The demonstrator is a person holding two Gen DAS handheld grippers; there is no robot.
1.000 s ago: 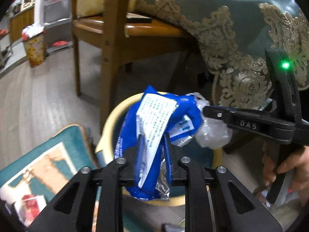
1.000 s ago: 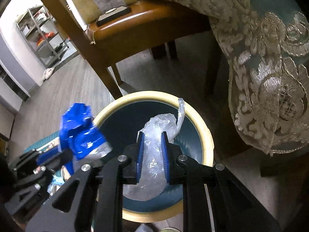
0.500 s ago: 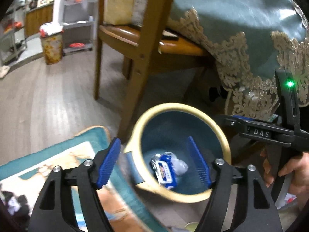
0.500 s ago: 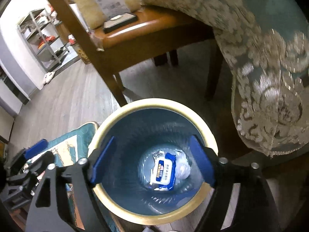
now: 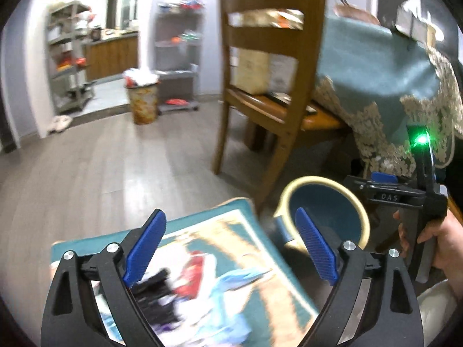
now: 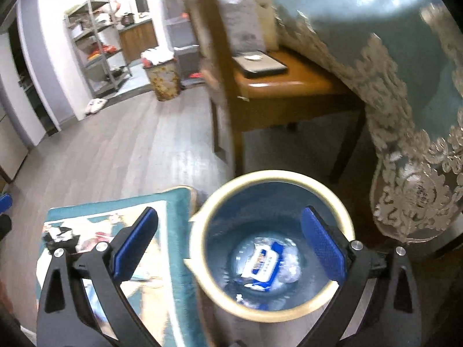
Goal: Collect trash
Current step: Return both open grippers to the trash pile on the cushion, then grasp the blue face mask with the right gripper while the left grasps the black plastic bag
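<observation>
The blue wrapper [image 6: 260, 261] lies at the bottom of the bin [image 6: 289, 177], its long axis running from lower left to upper right in the right wrist view, white printed label facing up. Crumpled clear plastic [image 6: 290, 269] lies touching it on the right. The bin is round, blue inside, with a cream rim, and stands on the floor just beside a teal mat [image 6: 173, 211], near a wooden chair [image 6: 286, 86] and a draped tablecloth [image 6: 411, 133].

The right gripper [image 6: 228, 247] hangs over the bin; its jaws have just been opening and stand wide apart, nothing between them. The left gripper [image 5: 230, 245], over the mat, likewise: jaws just opened wide, empty.
</observation>
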